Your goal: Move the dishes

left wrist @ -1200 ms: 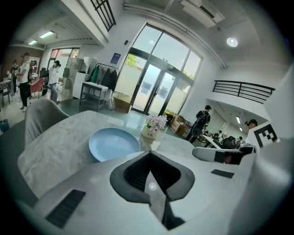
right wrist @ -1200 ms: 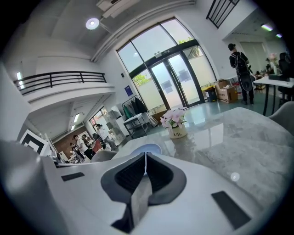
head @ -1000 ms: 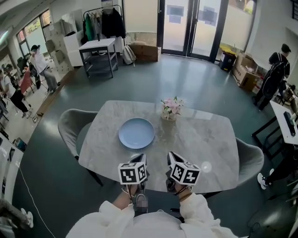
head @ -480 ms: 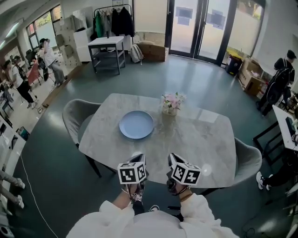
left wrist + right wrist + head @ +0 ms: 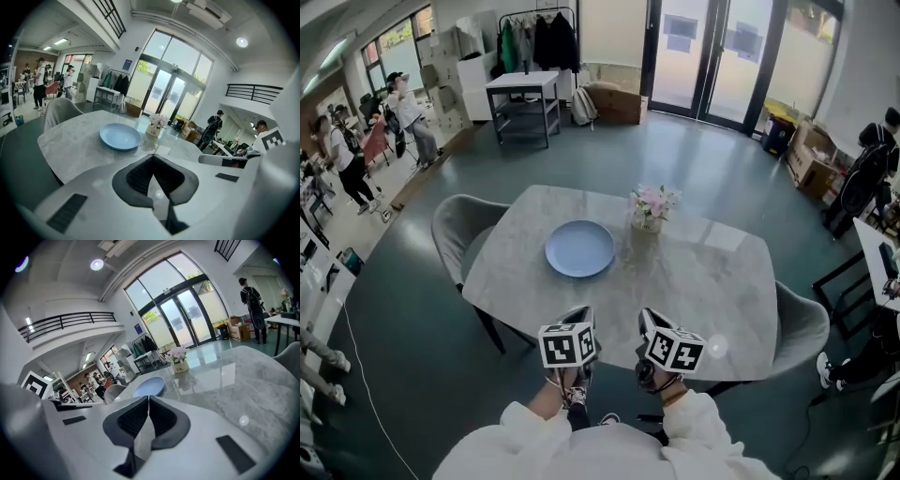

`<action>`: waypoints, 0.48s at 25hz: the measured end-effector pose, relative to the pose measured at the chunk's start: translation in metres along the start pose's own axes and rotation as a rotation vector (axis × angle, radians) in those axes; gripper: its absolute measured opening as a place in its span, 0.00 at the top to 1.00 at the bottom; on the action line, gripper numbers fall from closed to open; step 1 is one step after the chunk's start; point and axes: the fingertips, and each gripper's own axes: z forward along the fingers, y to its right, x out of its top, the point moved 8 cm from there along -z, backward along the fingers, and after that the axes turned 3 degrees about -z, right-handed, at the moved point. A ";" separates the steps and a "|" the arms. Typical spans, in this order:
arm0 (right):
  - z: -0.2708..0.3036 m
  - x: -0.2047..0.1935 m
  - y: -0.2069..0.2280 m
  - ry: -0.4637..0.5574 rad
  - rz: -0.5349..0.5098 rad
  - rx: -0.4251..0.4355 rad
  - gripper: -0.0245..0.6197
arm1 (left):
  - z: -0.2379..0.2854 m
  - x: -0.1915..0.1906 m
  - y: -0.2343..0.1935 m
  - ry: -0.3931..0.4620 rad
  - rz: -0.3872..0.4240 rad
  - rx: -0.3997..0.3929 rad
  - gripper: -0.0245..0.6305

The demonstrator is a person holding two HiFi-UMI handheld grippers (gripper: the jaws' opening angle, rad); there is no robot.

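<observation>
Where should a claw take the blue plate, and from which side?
Its near rim, coming in low from the person's side: the blue plate lies flat with a thin raised edge, and the flower vase stands at its far right.

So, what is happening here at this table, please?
A person stands at the near edge of a marble table and holds the left gripper and the right gripper side by side over that edge. Both have their jaws together and hold nothing. A light blue plate lies farther ahead on the table, untouched, with a small pot of pink flowers beside it. No dish is being handled at this moment.
</observation>
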 end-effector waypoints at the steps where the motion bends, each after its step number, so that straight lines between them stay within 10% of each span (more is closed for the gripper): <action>1: 0.001 0.001 0.000 -0.002 -0.001 -0.001 0.86 | 0.001 0.002 0.000 -0.001 0.002 0.002 0.95; 12: 0.011 0.005 0.000 -0.019 -0.025 -0.004 0.87 | 0.011 0.011 -0.001 -0.002 0.027 -0.005 0.95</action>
